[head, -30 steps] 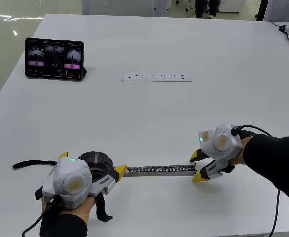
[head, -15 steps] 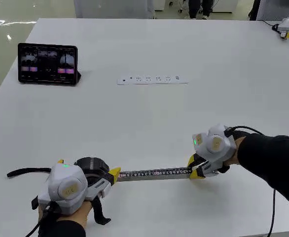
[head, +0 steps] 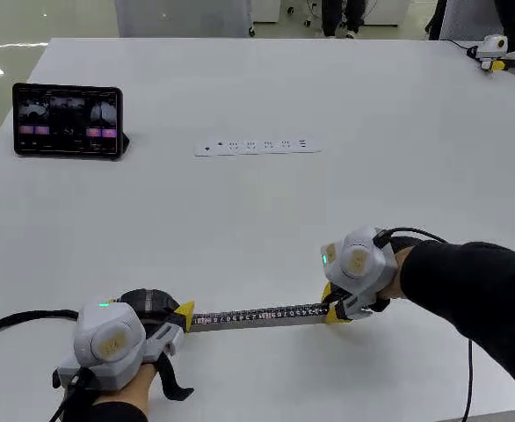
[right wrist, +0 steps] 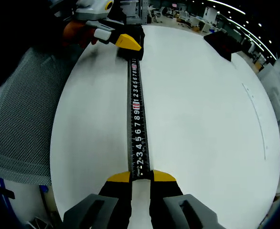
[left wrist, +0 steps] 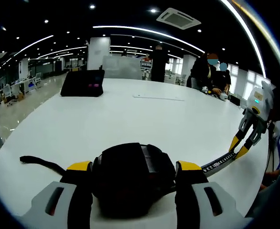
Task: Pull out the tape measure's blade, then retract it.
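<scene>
The black tape measure case lies near the table's front left, and my left gripper is shut on it. In the left gripper view the case sits between the yellow-tipped jaws of the left gripper. Its numbered blade is pulled out to the right and lies flat on the white table. My right gripper pinches the blade's far end. Seen from the right gripper view, the blade runs from the right gripper away to the left gripper.
A tablet stands at the back left and a white power strip lies mid-table. The case's black strap trails off to the left. Another gripper device rests at the far right corner. People are beyond the table's far edge.
The right gripper's jaws, spread around the blade's end a second ago, have come together on it. The blade looks slightly longer. The head camera has shifted.
</scene>
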